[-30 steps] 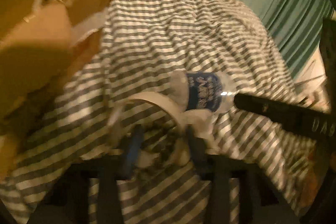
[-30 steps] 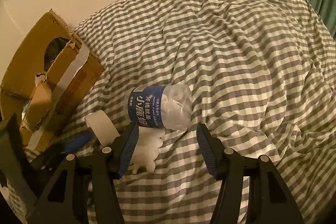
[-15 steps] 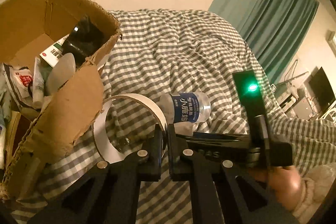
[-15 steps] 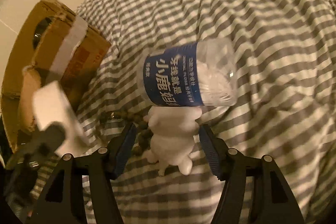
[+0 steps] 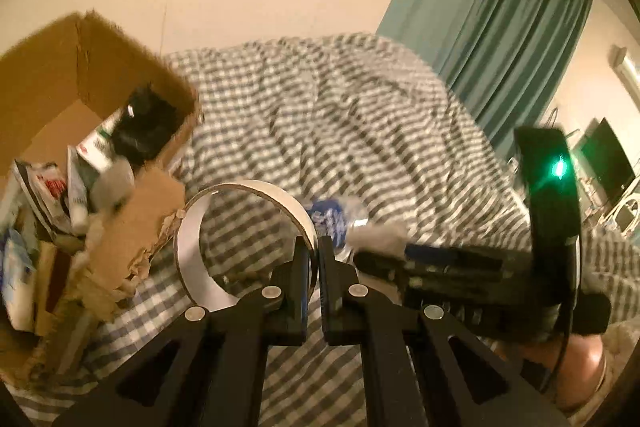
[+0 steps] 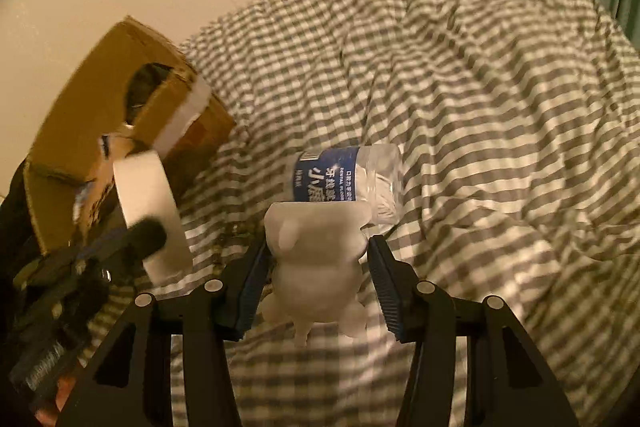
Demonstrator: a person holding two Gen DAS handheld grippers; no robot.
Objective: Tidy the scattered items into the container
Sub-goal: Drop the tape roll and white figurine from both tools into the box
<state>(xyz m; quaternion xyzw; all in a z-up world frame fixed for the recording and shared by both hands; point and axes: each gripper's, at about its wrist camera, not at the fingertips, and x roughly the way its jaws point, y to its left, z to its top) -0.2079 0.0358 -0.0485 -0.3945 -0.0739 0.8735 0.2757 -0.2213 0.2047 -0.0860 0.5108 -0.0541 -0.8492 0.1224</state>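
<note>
White figurine (image 6: 316,259) sat between right tool (image 6: 318,287) pads, jaws closing (contact unclear). Best: centre, squeeze evenly. Left tool (image 5: 313,267) clenched on tape ring (image 5: 244,227); carry to cardboard box (image 5: 132,227).

Dim, warm amber light tints both fisheye views, whose corners go black and edges bend, with motion blur smearing the grey-and-white checked duvet (image 6: 460,75) and a green indicator lamp (image 5: 559,169) flaring into glare.
</note>
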